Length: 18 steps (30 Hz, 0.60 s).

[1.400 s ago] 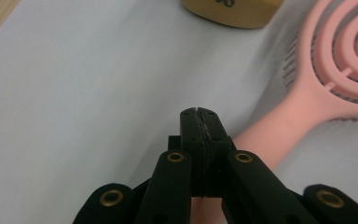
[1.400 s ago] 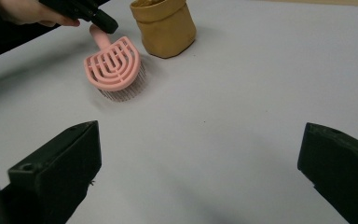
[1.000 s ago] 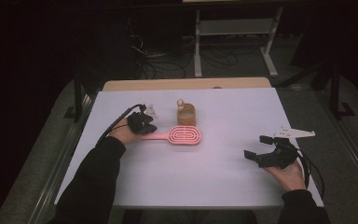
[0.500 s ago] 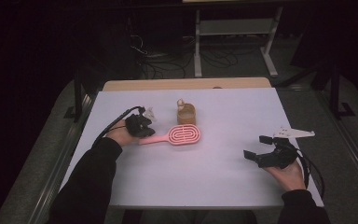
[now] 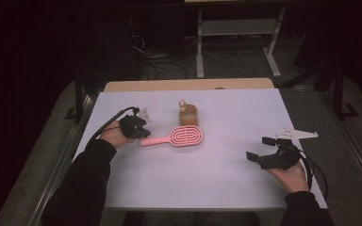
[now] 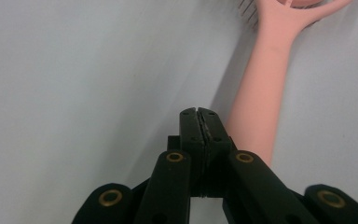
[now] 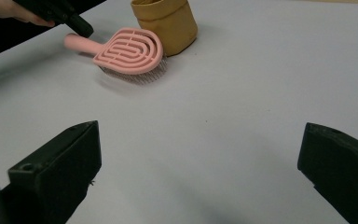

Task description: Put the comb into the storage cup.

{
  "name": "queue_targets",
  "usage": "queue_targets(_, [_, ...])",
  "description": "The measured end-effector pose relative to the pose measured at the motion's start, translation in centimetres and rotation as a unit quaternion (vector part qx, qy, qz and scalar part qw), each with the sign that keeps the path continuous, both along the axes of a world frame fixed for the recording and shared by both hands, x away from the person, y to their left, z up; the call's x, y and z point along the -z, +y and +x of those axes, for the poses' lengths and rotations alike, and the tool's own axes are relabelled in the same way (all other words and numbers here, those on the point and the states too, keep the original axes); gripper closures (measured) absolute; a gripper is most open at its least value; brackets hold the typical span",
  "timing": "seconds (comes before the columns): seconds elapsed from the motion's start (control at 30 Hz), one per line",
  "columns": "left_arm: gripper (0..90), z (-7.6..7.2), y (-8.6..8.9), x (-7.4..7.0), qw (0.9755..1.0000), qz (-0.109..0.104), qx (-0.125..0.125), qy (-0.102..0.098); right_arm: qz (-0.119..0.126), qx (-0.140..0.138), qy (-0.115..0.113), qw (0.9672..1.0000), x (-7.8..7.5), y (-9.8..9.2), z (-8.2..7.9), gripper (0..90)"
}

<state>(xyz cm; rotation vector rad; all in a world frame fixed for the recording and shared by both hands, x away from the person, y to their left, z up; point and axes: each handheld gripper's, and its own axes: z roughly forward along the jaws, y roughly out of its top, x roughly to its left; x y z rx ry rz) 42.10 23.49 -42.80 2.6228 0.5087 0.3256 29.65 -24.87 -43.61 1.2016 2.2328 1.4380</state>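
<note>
Evidently, the left gripper point(image 5: 140, 132) is seen at the handle end of the pink hairbrush point(image 5: 179, 137), its jaws pressed together on nothing, the handle lying just beside them in the left gripper view point(image 6: 261, 102). Compared with a second ago, the brush is found swung slightly, its head now a little farther from the tan cup point(image 5: 188, 114); a nudge rather than a grasp is judged to be in hand. The brush lies bristles-down on the white table point(image 5: 217, 179), long axis running left to right, head pointing right. Farther right, the right gripper point(image 5: 263, 149) is held apart, jaws spread wide.
</note>
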Motion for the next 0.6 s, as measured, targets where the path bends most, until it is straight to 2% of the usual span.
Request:
queue_targets(0.33, [83.9, -0.7, 0.9, -1.6, 0.9998, -0.01, 0.014, -0.009, -0.002, 0.0, 0.0, 1.0, 0.0, 0.0, 0.0, 0.0])
queue_targets(0.53, [64.8, -1.1, 0.4, -2.3, 0.9993, -0.009, 0.025, -0.027, -0.002, 0.0, 0.001, 1.0, 0.1, 0.0, 0.0, 0.0])
queue_targets(0.6, [56.8, -1.1, 0.1, -2.6, 0.9993, -0.013, 0.027, -0.021, -0.002, -0.001, 0.004, 1.0, 0.1, 0.1, 0.0, 0.0])
